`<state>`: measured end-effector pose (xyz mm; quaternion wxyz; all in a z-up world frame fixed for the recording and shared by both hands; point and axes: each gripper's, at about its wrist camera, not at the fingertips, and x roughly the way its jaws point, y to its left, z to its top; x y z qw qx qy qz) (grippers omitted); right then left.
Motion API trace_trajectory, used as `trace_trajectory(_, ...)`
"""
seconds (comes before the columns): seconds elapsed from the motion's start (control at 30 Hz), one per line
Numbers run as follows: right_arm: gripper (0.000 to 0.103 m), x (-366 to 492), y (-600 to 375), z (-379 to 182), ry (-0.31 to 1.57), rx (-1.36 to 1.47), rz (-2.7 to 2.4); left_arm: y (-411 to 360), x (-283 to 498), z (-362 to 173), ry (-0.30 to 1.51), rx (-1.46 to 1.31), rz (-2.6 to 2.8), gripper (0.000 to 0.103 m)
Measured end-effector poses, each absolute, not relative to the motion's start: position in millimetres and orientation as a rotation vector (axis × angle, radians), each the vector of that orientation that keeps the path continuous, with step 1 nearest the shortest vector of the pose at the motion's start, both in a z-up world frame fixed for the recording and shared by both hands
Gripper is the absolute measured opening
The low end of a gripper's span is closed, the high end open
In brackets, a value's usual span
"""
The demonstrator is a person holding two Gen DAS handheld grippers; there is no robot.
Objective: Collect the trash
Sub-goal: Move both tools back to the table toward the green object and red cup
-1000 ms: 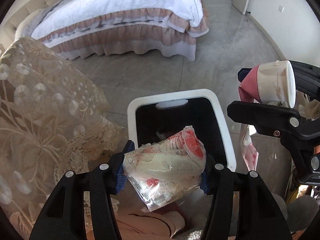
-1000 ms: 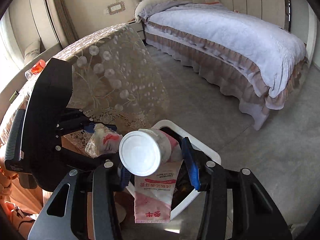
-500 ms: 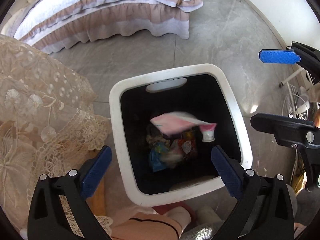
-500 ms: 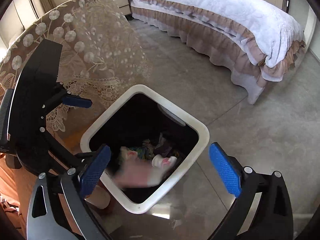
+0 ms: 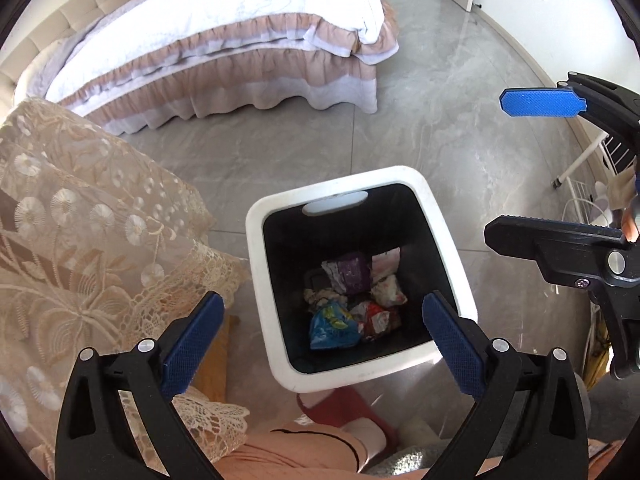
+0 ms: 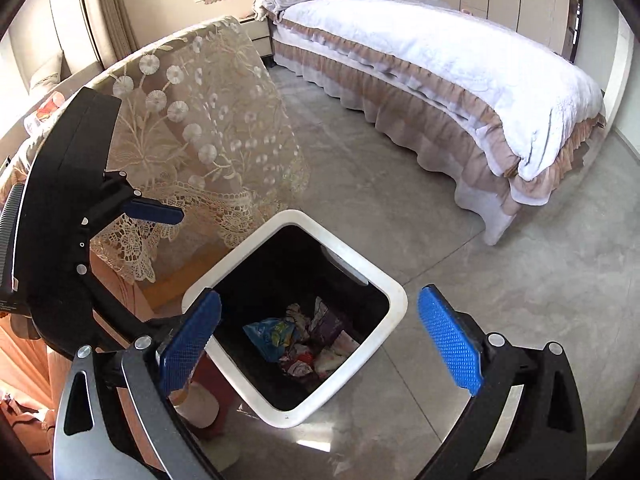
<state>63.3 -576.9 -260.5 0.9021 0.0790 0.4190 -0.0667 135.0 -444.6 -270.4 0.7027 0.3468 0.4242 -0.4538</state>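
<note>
Jaws wide, empty: left gripper point(image 5: 318, 338), right gripper point(image 6: 320, 338) | trash point(image 5: 354, 300) below, inside bin point(image 5: 448, 236)

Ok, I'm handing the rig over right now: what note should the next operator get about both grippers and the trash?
Left gripper: open, empty, above the bin.
Right gripper: open, empty, also above it.
White-rimmed square trash bin with black interior stands on the grey floor beside the lace-covered table.
Done: crumpled wrappers, including a blue packet, lie at the bin's bottom.
Left: something red and clear shows at the table's far edge, too small to identify; check there.
</note>
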Motion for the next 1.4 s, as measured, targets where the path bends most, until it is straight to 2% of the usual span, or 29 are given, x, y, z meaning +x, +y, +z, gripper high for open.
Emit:
trace_trajectory(0.33, 0.098, 46, -547, -199, 0.719, 0.1, -0.107, -410, 122, -206, 0.811, 0.669, -0.956, 0.098)
trace_trajectory(0.67, 0.098, 64, -484, -148, 0.573, -0.017, 0.054, -322, 131, -145, 0.681, 0.55, -0.765, 0.098)
trace_trajectory(0.93, 0.098, 116, -398, -114, 0.501, -0.125, 0.288, -217, 160, -110, 0.631, 0.474, -0.544, 0.098)
trace_trajectory(1.17, 0.098, 166, -313, -91, 0.458, -0.209, 0.475, -107, 195, -88, 0.664, 0.365, -0.332, 0.098)
trace_trajectory(1.4, 0.098, 227, -248, -81, 0.478, -0.292, 0.616, -11, 227, -86, 0.684, 0.338, -0.163, 0.098)
